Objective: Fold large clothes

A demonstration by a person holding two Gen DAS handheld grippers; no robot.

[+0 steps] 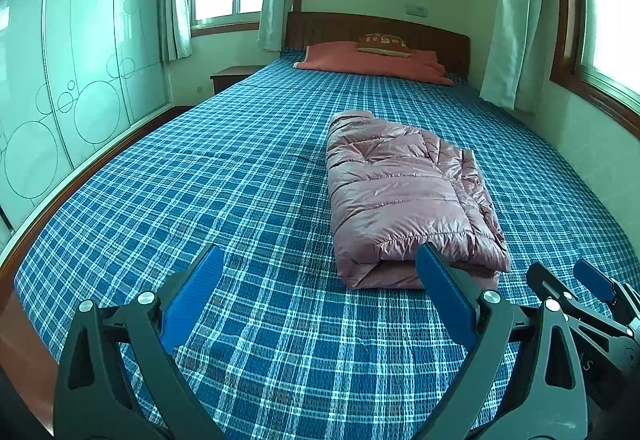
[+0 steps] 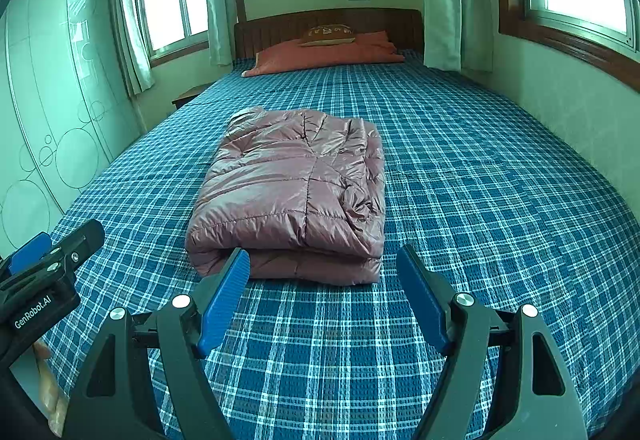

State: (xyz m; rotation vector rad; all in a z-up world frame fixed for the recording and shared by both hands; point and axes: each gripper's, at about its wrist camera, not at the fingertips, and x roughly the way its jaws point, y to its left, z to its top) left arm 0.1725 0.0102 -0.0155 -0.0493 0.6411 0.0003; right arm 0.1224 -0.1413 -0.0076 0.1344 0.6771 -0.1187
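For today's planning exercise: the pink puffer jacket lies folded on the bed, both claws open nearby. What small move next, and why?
Probably draw both back: the pink puffer jacket already lies in a compact fold on the plaid bedspread, and the left claw and right claw stand open, holding nothing.

- The bedspread (image 2: 480, 200) lies bare on both sides of the folded jacket (image 2: 292, 192), the only obstacle mid-bed.
- A strip of cover is open between the jacket's near edge and both grippers.
- Pillow (image 1: 372, 62) and headboard (image 1: 376, 28) close the far end.
- A wall (image 2: 560, 112) borders the right side.
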